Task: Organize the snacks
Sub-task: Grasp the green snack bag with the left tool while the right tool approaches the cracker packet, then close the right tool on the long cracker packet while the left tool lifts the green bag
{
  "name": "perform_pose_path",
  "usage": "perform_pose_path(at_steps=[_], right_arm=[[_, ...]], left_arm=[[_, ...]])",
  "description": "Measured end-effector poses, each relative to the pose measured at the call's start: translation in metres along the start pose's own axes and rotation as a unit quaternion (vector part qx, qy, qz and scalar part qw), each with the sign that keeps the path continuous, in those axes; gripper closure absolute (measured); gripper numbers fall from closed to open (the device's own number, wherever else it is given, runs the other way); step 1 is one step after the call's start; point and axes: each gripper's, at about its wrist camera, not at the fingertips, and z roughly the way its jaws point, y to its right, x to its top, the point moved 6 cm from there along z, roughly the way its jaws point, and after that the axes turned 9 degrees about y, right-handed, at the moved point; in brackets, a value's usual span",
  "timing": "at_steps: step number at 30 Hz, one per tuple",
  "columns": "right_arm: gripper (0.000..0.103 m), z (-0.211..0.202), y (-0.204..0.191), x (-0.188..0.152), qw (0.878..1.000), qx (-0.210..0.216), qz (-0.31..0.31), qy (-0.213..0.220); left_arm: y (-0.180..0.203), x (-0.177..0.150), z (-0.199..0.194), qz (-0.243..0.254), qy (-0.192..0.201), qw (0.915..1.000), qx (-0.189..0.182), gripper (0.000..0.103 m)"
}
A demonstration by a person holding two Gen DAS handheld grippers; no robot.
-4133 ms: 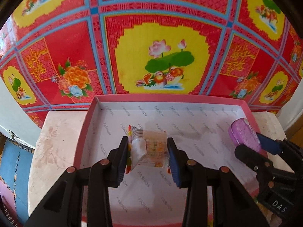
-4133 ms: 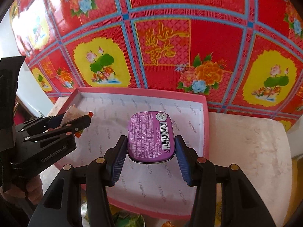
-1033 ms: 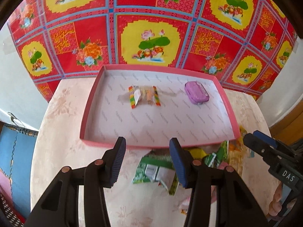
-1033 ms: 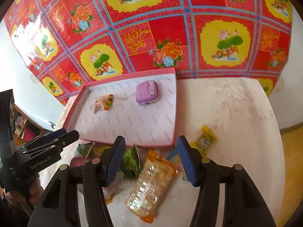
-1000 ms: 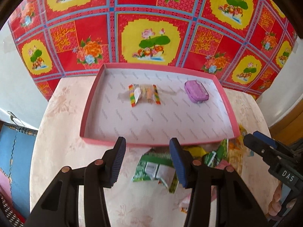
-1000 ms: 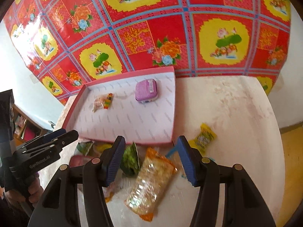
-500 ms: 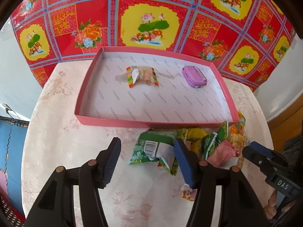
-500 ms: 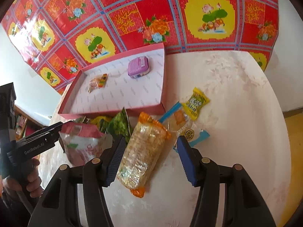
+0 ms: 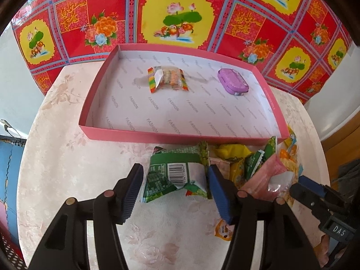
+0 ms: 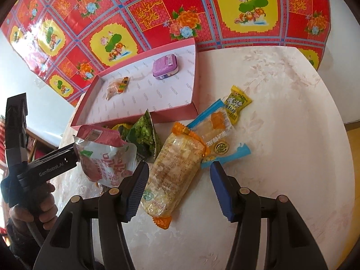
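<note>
A pink tray [image 9: 126, 132] [image 10: 175, 114] holds a striped candy packet [image 9: 167, 79] [image 10: 117, 87] and a purple tin [image 9: 232, 84] [image 10: 165, 69]. In front of it lies a heap of snacks. My left gripper [image 9: 175, 180] is open around a green packet with a barcode [image 9: 175, 175], its pads apart from it. My right gripper [image 10: 178, 175] is open around the near end of a long orange-ended rice cracker pack [image 10: 173, 175]. In the right wrist view the left gripper's tip [image 10: 56, 160] sits against a pink pouch [image 10: 103, 155], which hides the green packet.
The heap holds a green pea packet [image 10: 144, 137], a blue-edged wafer pack [image 10: 218, 130], a small yellow packet [image 10: 236, 103], a yellow wrapper [image 9: 231, 153] and a small orange sachet [image 9: 222, 230]. The round floral table [image 10: 281, 135] stands against a red patterned wall cloth [image 9: 180, 11].
Both grippers have pulled back from the tray, empty, and come down over the heap. The left now straddles the green packet, the right the rice cracker pack.
</note>
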Motion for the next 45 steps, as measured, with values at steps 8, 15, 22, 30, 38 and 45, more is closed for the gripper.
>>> perform_pose_path(at_steps=[8, 15, 22, 30, 38, 45], right_arm=[[0.045, 0.004, -0.009, -0.006, 1.0, 0.01, -0.005, -0.011], [0.045, 0.01, -0.011, -0.012, 1.0, 0.001, 0.0, -0.019], [0.045, 0.012, -0.012, -0.014, 1.0, -0.004, -0.005, -0.023], [0.045, 0.013, -0.012, -0.014, 1.0, -0.007, -0.006, -0.021], [0.045, 0.013, -0.012, -0.014, 1.0, -0.005, -0.008, -0.018], [0.048, 0.012, -0.012, -0.014, 1.0, -0.015, -0.015, -0.013]], left_arm=[[-0.005, 0.005, 0.001, -0.015, 0.009, 0.9998, -0.003, 0.041], [-0.01, 0.007, 0.002, -0.02, 0.01, 0.9997, 0.002, 0.041], [-0.01, 0.008, 0.002, -0.006, 0.021, 0.9997, 0.008, 0.041], [-0.007, 0.004, 0.001, 0.013, 0.026, 0.9995, 0.01, 0.05], [-0.008, 0.003, -0.001, 0.012, 0.031, 0.9994, 0.005, 0.057], [-0.012, 0.005, -0.006, 0.009, 0.039, 0.9992, 0.004, 0.059]])
